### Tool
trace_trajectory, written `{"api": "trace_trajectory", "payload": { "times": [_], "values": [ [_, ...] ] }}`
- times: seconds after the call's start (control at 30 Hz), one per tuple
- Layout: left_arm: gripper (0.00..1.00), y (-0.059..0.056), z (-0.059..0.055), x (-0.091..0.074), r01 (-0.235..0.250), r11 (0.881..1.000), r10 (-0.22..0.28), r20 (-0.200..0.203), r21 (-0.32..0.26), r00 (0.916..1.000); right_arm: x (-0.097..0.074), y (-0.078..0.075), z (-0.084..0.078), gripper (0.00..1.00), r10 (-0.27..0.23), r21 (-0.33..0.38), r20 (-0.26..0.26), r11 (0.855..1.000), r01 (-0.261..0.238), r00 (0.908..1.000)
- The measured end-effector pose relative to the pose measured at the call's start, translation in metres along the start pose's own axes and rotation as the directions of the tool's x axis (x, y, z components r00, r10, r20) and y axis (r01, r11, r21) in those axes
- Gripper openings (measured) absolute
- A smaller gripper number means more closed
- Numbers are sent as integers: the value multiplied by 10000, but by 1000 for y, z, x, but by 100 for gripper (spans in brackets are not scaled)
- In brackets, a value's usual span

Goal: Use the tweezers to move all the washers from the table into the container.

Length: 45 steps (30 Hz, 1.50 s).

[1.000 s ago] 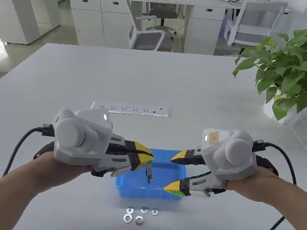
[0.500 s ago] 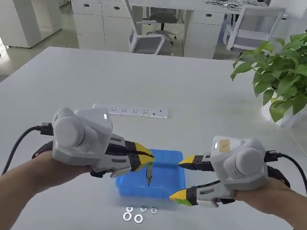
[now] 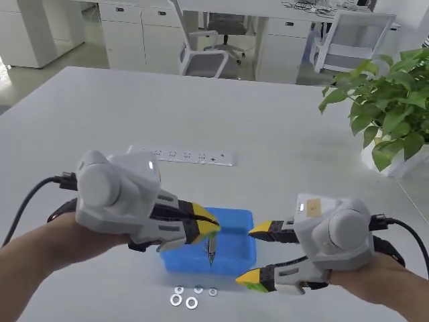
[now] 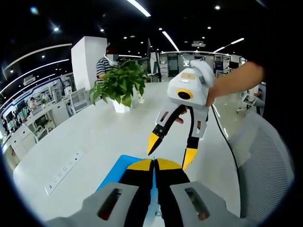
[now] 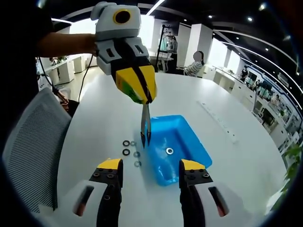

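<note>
One washer [image 5: 169, 151] in container [image 5: 185, 136] | left gripper [image 3: 213, 223] jaws pinch tweezers [image 5: 145, 124] | right gripper [image 5: 150, 164] jaws spread

You worked under bright ceiling strip lights [image 4: 138, 6]; shadows were soft, and both gripper views curved at the edges.

1. The container [image 3: 238, 218] is bright blue.
2. The washers [image 3: 191, 303] are silver, and the tweezers [image 5: 145, 124] are dark grey metal.
3. The left tool [image 3: 213, 225] and right tool [image 3: 249, 257] have white bodies and black jaws with yellow tips edged in green.
4. The worktop [image 3: 234, 121] is pale grey, the power strip [image 3: 181, 155] white and the plant [image 3: 389, 100] green.
</note>
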<state>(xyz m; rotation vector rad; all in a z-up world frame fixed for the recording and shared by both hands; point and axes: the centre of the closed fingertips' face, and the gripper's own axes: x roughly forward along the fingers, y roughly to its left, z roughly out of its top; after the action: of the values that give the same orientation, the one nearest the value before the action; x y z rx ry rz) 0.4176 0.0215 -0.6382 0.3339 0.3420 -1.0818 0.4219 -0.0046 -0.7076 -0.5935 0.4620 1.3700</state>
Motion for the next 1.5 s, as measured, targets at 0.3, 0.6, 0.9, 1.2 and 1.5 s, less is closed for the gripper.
{"api": "trace_trajectory", "payload": {
  "times": [0.3, 0.6, 0.9, 1.2, 1.5],
  "values": [
    [5, -8, -8, 11, 324, 9994, -323, -110, 83, 9994, -1, 6, -5, 46, 110, -221, 31, 9997, -110, 9999],
    [5, -10, -15, 19, 487, 9988, -485, -199, 78, 9986, 2, 10, -10, 45, 182, -159, -10, 9997, -182, 9998],
    [5, -14, -27, 24, 594, 9982, -594, -369, -12, 9976, 7, 15, -17, 44, 335, -144, -165, 9993, -337, 9993],
    [5, -17, -36, 28, 701, 9975, -706, -486, -119, 9963, 10, 17, -24, 43, 426, -44, -328, 9991, -427, 9986],
    [5, -18, -44, 33, 798, 9966, -809, -543, -224, 9952, 12, 20, -29, 42, 492, 69, -420, 9988, -490, 9979]
  ]
}}
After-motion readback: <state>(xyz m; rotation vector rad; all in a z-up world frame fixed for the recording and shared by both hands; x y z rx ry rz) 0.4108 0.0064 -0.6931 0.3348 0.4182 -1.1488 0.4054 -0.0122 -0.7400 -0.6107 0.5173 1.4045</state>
